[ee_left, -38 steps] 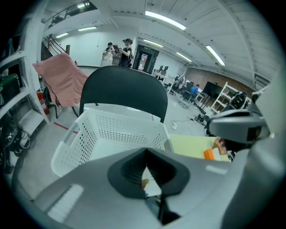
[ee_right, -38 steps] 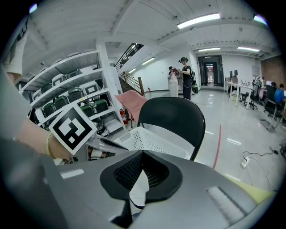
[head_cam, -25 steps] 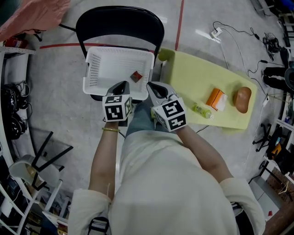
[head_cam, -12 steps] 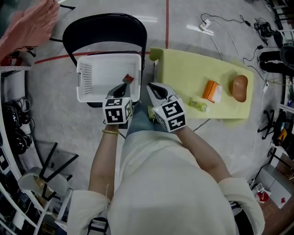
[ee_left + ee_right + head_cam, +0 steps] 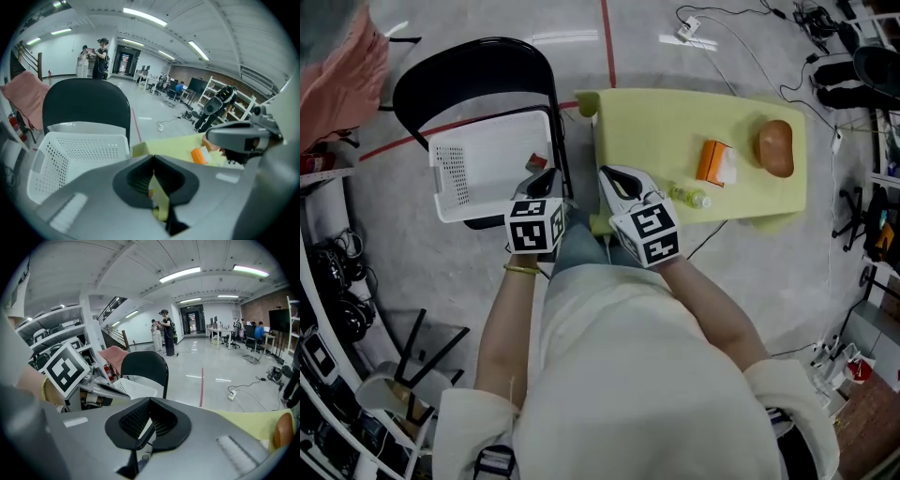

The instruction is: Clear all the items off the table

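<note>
Left gripper and right gripper: jaws together on both, nothing held. One small red item is in the white basket, just ahead of the left jaws. Left to clear, I'd say: green bottle, orange box and brown lump on the table, right of the right jaws

Left claw, right claw side by side, jaws together, empty, tilted forward-down.
</note>
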A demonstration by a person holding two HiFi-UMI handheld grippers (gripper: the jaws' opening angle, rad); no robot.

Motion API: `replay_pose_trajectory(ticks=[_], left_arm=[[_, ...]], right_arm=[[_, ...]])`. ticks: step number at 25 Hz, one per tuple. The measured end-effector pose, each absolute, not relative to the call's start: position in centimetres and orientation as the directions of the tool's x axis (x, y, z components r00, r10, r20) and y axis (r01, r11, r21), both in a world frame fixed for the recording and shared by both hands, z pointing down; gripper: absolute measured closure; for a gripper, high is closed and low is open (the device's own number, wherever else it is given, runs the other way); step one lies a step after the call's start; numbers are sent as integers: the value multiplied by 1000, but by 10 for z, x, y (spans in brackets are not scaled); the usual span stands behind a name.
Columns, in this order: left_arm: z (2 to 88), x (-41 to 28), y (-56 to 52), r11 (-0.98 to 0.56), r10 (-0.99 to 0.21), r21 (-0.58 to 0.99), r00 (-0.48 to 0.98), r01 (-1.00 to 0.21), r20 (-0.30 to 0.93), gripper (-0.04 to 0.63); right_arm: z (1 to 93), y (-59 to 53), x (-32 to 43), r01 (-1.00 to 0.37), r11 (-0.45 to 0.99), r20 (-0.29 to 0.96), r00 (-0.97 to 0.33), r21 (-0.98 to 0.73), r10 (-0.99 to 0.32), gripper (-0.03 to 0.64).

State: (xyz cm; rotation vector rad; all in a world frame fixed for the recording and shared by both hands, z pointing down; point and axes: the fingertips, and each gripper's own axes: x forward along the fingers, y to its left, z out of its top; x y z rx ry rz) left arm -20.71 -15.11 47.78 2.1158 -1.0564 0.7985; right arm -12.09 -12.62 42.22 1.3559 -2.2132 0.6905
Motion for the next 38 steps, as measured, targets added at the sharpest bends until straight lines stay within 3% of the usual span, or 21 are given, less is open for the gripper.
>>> replay_pose_trajectory(ticks=[32,38], left_arm=[[554,64,-13,-795,-103,344,670,-500,736,583],[589,94,12,-844,-33,325,645,-428,763,519]], right_arm=[[463,3,139,-980,7,662,-138,-197,-737,623],[479,22,171,-978,-38,678,-115,-206,-726,623]])
